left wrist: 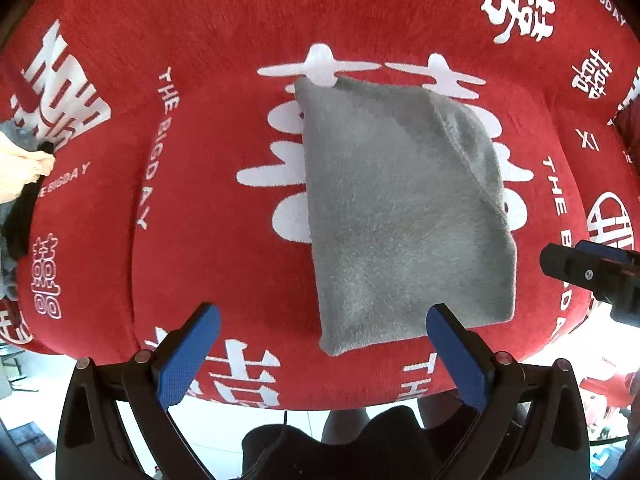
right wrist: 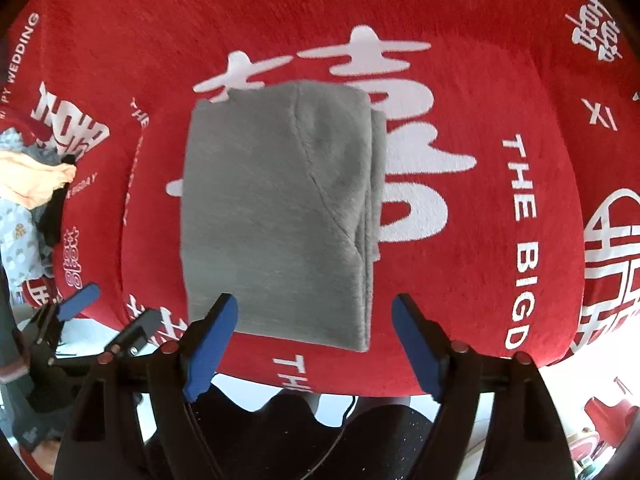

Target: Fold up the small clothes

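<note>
A small grey fleece garment (left wrist: 400, 216) lies folded into a flat rectangle on the red cloth with white characters (left wrist: 224, 32). My left gripper (left wrist: 322, 316) hangs above the garment's near edge, jaws wide apart, blue pads (left wrist: 188, 356) bare. In the right wrist view the same grey garment (right wrist: 276, 208) lies flat with layered edges along its right side. My right gripper (right wrist: 314, 308) is open above its near edge, nothing between the blue pads (right wrist: 212, 348). The right gripper's fingers (left wrist: 592, 268) show at the right edge of the left view; the left gripper's fingers (right wrist: 80, 304) appear at lower left of the right view.
A pile of other clothes (right wrist: 28, 200), cream, black and patterned, sits at the left edge of the red cloth. The table's near edge (right wrist: 360, 392) runs just under the grippers, with a person's dark clothing (right wrist: 360, 432) and pale floor below it.
</note>
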A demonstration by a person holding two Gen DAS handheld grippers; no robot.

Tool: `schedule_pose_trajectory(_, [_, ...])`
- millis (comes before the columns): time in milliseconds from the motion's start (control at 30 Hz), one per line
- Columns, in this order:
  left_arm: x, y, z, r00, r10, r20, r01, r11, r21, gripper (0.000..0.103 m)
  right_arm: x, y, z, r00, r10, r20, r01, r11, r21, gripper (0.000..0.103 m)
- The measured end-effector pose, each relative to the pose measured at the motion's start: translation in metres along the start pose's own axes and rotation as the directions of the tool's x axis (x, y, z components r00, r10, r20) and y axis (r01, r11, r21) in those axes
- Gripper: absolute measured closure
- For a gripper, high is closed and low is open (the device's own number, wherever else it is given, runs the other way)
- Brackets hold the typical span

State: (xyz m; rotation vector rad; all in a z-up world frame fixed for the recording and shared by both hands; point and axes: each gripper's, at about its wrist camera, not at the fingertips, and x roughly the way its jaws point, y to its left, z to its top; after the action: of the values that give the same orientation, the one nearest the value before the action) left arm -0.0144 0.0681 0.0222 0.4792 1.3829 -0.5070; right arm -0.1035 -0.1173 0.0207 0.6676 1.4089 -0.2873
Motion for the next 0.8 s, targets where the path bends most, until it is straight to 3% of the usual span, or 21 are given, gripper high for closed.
schedule_pose_trajectory(167, [-0.017,0.003,-0.001,1.000,0.014,0.004,-0.014,1.000,-0.025,0.000,-0.018,0.015,0.001,0.997,-0.057,0.046,0.058,0.998,-0.031,0.020])
schedule_pose_trajectory(433, [-0.034,0.006,-0.002,0.999,0.038,-0.008,-0.038,0.998,-0.048,0.000,-0.033,0.020,-0.004,0.993,-0.114,0.016,0.115,0.993,-0.032,0.020])
schedule_pose_trajectory(700, [-0.052,0.006,-0.002,1.000,0.027,-0.003,-0.027,0.999,-0.045,0.000,-0.052,0.027,-0.010,0.998,-0.049,0.030,0.049,0.999,-0.003,0.020])
schedule_pose_trajectory(800, [-0.058,0.006,-0.002,1.000,0.029,-0.001,-0.029,0.999,-0.038,0.000,-0.056,0.033,-0.012,0.997,-0.064,0.032,0.065,0.998,-0.019,0.020])
